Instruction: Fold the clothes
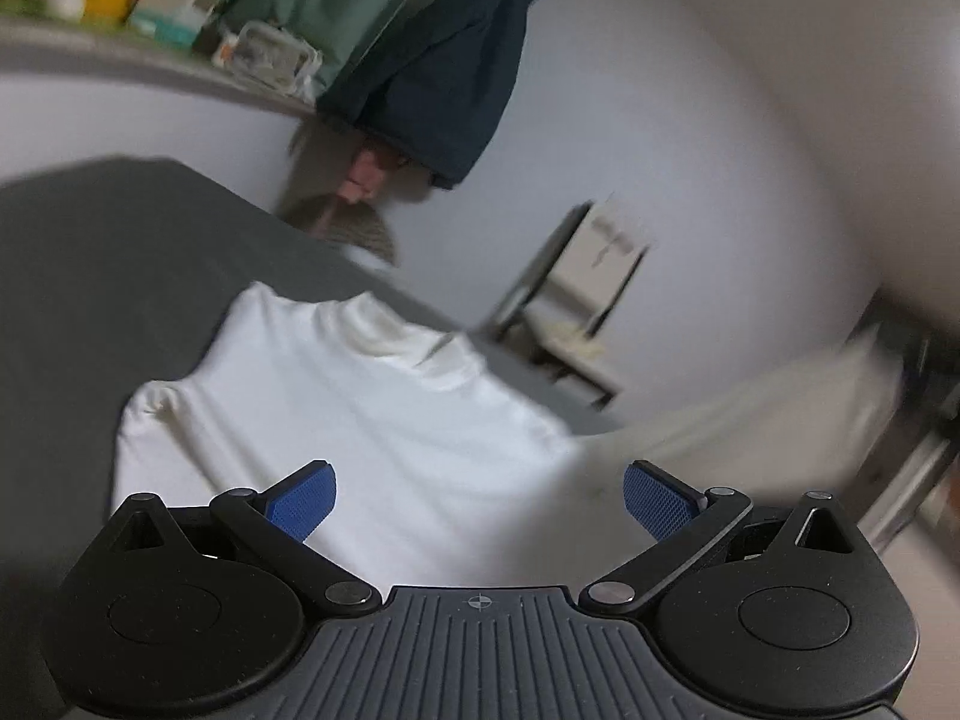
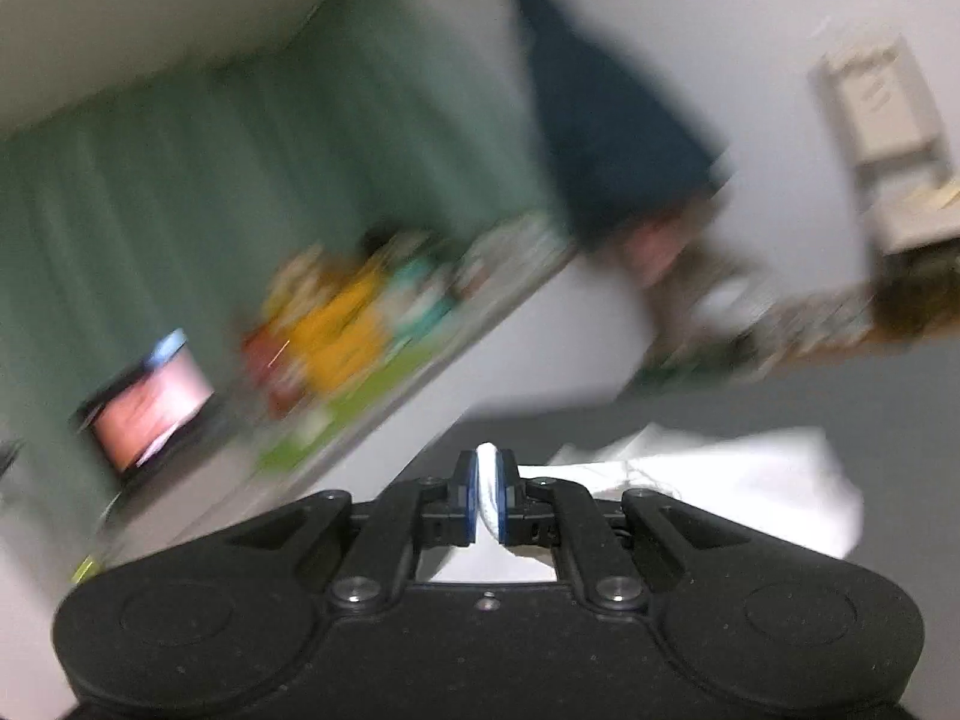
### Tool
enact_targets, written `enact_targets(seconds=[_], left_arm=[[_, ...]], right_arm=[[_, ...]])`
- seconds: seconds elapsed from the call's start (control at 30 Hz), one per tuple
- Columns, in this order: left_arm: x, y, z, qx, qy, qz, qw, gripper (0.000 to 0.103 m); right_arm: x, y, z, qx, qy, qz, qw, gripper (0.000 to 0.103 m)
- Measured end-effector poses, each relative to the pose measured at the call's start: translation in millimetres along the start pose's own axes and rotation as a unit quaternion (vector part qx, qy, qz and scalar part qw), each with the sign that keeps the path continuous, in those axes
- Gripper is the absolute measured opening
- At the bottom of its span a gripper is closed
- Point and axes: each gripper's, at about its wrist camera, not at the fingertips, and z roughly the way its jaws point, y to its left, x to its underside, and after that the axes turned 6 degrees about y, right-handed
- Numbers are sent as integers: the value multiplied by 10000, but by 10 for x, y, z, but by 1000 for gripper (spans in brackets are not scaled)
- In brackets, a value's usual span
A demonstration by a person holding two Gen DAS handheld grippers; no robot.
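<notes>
A: Where is the white garment (image 1: 360, 414) lying?

B: On the grey surface (image 1: 108, 264), collar away from the left gripper (image 1: 480, 501), whose jaws are standing wide, holding nothing.

A: And the right gripper (image 2: 491, 498)?

B: It is pinching white cloth (image 2: 720, 480). Carrying that edge level is likely giving a straight fold.

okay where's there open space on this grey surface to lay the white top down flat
Bare grey surface lies left of and beyond the white garment, up to its far edge near the wall. To the right, the garment runs close to the edge, so little room there. The left hand-held gripper is open above the cloth; the right hand-held gripper pinches white fabric. The shelf is crowded.
</notes>
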Motion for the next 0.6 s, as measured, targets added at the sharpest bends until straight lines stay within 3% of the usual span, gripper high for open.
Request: enact_targets(seconds=[0.1, 0.23, 0.5, 0.6], left_arm=[[-54, 207, -98, 187, -92, -341, 9992, 103], [-46, 384, -47, 282, 208, -521, 9980, 103], [-138, 430, 93, 812, 811, -560, 9918, 103], [-103, 483, 115, 671, 1014, -583, 9909, 103]], right_arm=[[669, 413, 641, -142, 608, -147, 9979, 6], [1304, 647, 1220, 220, 1084, -305, 9934, 6], [1730, 1322, 1251, 124, 925, -1038, 9902, 6], [1904, 1373, 1382, 266, 1138, -1195, 9859, 7]])
